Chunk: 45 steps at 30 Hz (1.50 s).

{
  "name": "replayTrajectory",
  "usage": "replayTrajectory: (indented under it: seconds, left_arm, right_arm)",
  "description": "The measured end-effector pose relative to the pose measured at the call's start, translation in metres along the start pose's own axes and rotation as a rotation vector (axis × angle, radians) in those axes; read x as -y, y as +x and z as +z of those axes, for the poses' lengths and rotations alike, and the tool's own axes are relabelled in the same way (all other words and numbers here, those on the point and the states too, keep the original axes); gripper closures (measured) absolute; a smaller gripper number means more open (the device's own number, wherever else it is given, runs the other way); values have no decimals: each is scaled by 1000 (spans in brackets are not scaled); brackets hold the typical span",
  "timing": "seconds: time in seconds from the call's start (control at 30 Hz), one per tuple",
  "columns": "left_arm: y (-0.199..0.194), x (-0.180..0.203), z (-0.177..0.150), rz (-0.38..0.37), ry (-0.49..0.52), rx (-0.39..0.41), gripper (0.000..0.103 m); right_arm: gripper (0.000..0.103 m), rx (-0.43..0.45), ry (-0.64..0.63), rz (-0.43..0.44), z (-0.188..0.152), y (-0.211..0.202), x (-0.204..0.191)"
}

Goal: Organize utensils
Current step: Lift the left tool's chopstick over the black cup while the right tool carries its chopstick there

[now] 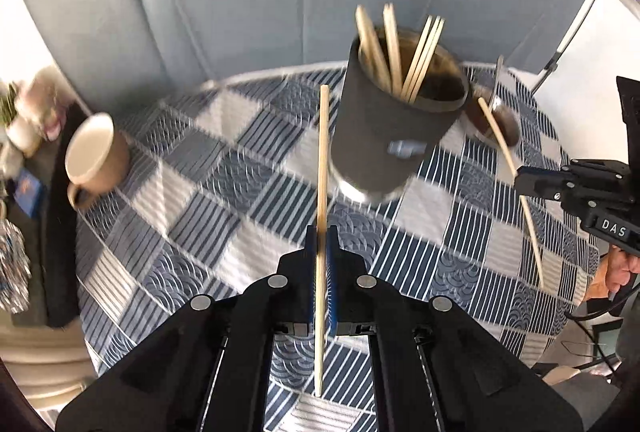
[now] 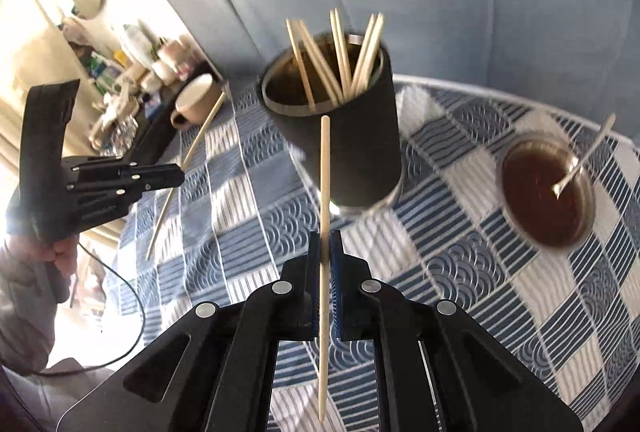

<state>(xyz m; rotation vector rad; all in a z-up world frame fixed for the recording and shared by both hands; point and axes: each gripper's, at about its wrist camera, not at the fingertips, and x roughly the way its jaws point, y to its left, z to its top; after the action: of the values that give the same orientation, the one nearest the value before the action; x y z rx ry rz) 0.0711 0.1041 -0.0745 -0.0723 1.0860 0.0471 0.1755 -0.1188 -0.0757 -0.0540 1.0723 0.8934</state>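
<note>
A dark cylindrical holder [image 1: 396,135] [image 2: 344,135] stands on the blue patterned tablecloth with several wooden chopsticks [image 1: 394,51] [image 2: 340,59] upright in it. My left gripper [image 1: 321,232] is shut on a single chopstick [image 1: 322,159], held above the cloth just left of the holder. My right gripper [image 2: 325,236] is shut on another chopstick [image 2: 325,167], in front of the holder. Each gripper shows in the other's view: the right one [image 1: 520,179] with its chopstick [image 1: 500,139], the left one [image 2: 180,171] with its chopstick [image 2: 200,135].
A glass bowl of brown liquid [image 2: 544,191] [image 1: 492,119] with a metal spoon [image 2: 580,159] sits right of the holder. A beige mug [image 1: 96,155] [image 2: 196,103] stands at the left by the table edge. A cluttered shelf [image 2: 132,71] lies beyond the mug.
</note>
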Motion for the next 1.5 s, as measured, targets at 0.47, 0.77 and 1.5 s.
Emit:
replayTrajectory:
  seconds: [0.47,0.77,1.5]
  left_arm:
    - [-33,24,69,12,40,156,98]
    - [-28,36,108,-14,58,185,98]
    - [21,15,156,-132,-89,305,98]
  right_arm:
    - [98,197,-64,64,79,-50,-11]
    - [98,277,-103,111,125,-59,-11]
    - [98,345,-87,213,173,0,20]
